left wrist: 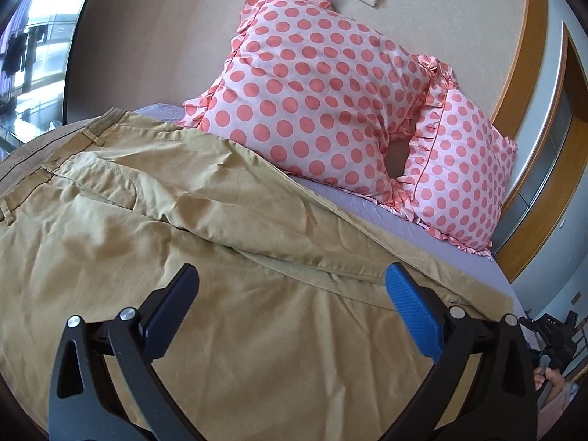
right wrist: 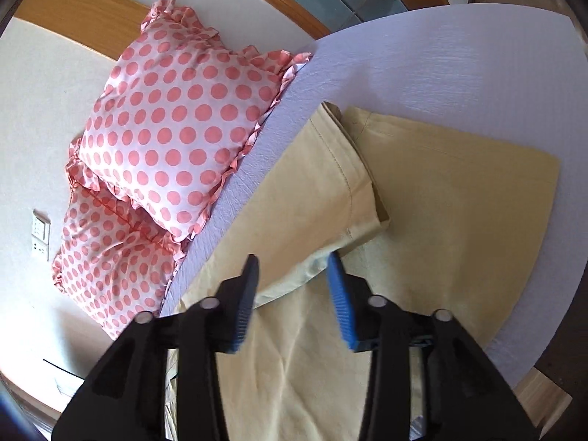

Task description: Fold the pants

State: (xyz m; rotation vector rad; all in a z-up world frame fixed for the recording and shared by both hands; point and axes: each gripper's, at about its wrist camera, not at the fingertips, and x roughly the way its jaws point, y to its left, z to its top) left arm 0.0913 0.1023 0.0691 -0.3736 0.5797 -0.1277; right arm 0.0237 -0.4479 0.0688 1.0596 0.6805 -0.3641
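Pants [left wrist: 183,220] spread on bed [right wrist: 441,55] — left gripper [left wrist: 292,283], right gripper [right wrist: 292,272] fingers parted, empty.

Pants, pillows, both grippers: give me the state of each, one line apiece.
pants: spread on the bed, one leg folded over the other, wrinkled
pillows: two, propped against the wall
left gripper: open, over the pants, holding nothing
right gripper: open, over the folded leg's edge
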